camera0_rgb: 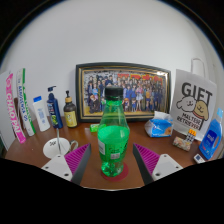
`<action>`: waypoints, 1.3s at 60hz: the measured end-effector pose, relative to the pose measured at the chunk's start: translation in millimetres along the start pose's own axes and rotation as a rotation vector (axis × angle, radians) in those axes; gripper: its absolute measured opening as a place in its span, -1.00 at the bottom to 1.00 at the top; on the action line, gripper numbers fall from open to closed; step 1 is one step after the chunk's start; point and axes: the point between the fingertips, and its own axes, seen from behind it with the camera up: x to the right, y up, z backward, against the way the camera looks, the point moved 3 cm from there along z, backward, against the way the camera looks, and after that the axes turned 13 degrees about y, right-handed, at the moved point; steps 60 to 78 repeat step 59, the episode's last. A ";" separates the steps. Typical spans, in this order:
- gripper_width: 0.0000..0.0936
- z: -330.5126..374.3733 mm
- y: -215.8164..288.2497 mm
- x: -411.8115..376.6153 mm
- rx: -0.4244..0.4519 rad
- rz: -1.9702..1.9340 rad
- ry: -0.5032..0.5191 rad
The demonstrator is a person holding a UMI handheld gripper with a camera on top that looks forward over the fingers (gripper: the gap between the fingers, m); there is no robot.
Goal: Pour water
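Note:
A green plastic bottle (112,130) with a black cap and a white label stands upright on a red round coaster (112,168) on the brown table (60,165). My gripper (112,160) is open, its two fingers with magenta pads (77,158) on either side of the bottle's lower part, with a gap at each side. The bottle stands between the fingers on its own base.
A white cup (58,148) stands ahead to the left. Behind it stand several bottles and tubes (54,108). A framed group photo (122,90) leans on the wall behind. A white gift bag (194,103), a blue box (158,126) and a blue bottle (210,140) stand at the right.

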 end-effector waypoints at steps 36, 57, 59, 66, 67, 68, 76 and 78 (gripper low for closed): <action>0.83 213.5 25.5 -163.1 -0.180 -0.049 -0.060; 0.83 250.7 22.4 -173.3 -0.188 -0.030 -0.045; 0.83 252.7 24.2 -172.4 -0.186 -0.027 -0.045; 0.83 252.7 24.2 -172.4 -0.186 -0.027 -0.045; 0.83 252.7 24.2 -172.4 -0.186 -0.027 -0.045; 0.83 252.7 24.2 -172.4 -0.186 -0.027 -0.045; 0.83 252.7 24.2 -172.4 -0.186 -0.027 -0.045; 0.83 252.7 24.2 -172.4 -0.186 -0.027 -0.045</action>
